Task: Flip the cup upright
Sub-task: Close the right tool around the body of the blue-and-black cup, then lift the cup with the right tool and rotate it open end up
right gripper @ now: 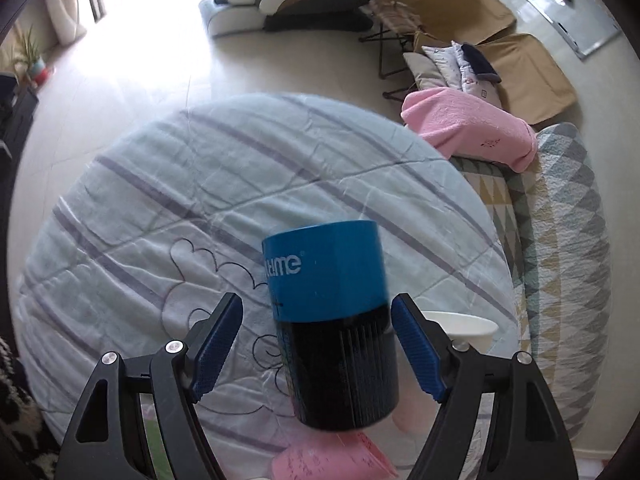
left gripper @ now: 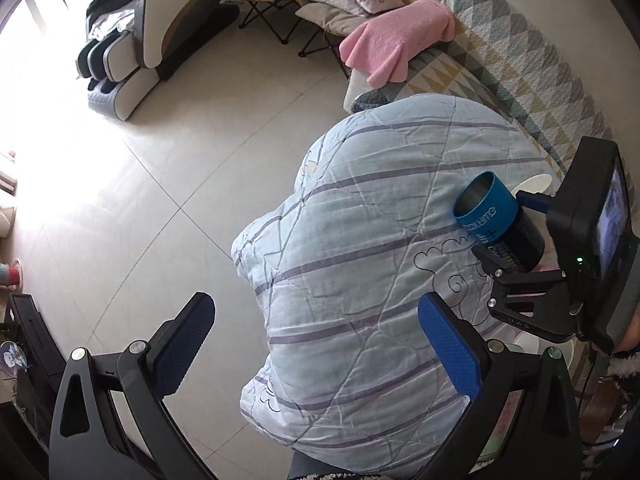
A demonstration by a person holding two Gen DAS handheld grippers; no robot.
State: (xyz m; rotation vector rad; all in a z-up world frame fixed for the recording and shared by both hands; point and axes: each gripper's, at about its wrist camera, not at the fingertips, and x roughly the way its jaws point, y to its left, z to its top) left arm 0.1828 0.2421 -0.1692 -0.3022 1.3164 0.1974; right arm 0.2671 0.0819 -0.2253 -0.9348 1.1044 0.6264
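Observation:
The cup (right gripper: 334, 320) is blue at its rim end and black at its base end, with white lettering. In the right wrist view it stands between the fingers of my right gripper (right gripper: 316, 346), tilted slightly, with a gap on each side; the jaws are open around it. In the left wrist view the cup (left gripper: 496, 220) leans with its open mouth up and to the left, at the tips of the right gripper (left gripper: 506, 240). My left gripper (left gripper: 316, 344) is open and empty, hovering over the striped quilt, left of the cup.
A pale blue striped quilt (left gripper: 360, 240) covers the surface under both grippers. A white bowl (right gripper: 460, 326) sits just right of the cup. Pink paper (right gripper: 332, 460) lies below it. A patterned sofa cover (left gripper: 520, 80), pink towel (left gripper: 400, 36) and massage chair (left gripper: 132, 52) stand beyond.

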